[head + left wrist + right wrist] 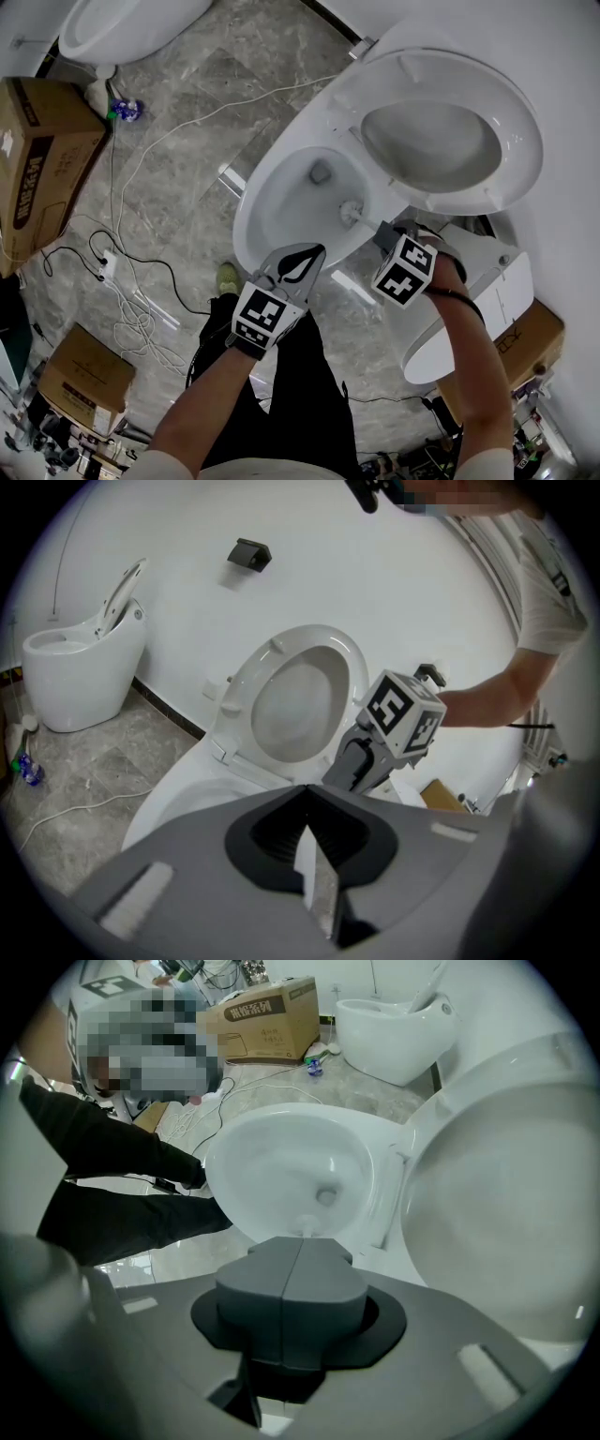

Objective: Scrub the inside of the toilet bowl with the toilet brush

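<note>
Fingers [258,1302] of the right gripper [382,234] pinch the brush [352,212], head at the bowl's [272,202] 4 o'clock wall; left gripper [305,262] spread & empty, so imo press steady w/ the bristles, sweep round to 9.

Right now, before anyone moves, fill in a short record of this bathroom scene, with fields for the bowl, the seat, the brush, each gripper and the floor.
toilet bowl: white, open, drain visible at the bottom
seat and lid: raised
toilet brush: head inside the bowl, on the side nearest the raised seat
right gripper: jaws together on the brush handle
left gripper: above the bowl's near rim, nothing seen in its jaws
floor: grey stone tiles, white cables, cardboard boxes
</note>
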The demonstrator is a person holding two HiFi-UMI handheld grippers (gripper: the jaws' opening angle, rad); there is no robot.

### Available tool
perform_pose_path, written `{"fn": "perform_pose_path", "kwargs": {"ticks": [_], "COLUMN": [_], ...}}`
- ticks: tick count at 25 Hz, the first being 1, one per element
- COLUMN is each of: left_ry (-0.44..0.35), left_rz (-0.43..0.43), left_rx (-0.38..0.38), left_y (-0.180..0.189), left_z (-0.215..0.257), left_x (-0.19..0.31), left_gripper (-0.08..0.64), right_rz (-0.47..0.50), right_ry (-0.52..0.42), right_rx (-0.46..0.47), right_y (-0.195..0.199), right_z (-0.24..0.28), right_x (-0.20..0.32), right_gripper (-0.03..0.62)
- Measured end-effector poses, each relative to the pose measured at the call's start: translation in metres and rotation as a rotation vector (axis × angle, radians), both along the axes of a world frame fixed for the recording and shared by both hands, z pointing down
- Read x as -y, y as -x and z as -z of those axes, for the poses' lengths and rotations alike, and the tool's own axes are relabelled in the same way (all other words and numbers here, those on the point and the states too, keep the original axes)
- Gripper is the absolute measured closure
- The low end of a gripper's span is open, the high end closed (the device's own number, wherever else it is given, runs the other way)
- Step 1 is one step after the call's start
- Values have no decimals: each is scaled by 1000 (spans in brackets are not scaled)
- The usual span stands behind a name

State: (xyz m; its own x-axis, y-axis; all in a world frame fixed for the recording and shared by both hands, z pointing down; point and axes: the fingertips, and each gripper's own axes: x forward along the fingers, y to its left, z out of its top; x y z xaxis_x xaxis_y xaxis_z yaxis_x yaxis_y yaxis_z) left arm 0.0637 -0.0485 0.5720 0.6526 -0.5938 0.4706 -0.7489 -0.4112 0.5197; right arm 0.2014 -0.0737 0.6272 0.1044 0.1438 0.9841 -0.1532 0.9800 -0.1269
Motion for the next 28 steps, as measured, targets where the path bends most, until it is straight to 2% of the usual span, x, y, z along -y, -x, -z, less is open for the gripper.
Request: {"fn": "perform_pose_path", "kwargs": {"ticks": [6, 18, 28], "left_ry": [-5, -4, -7], "left_rz": [4, -2, -10], "left_rx": [-7, 0, 5], "left_y": [-10, -19, -26], "left_z": [-1, -7, -9], "left_x": [15, 30, 40], "left_gripper": [555, 555, 555], "right_rz": [-9, -216, -332], "right_ry": [-69, -125, -235], "right_rx": [22, 86, 148], "right_y": [0, -15, -15], "right_z": [-1, -6, -9], "right_x": [16, 33, 56], "right_gripper": [426, 426, 428]}}
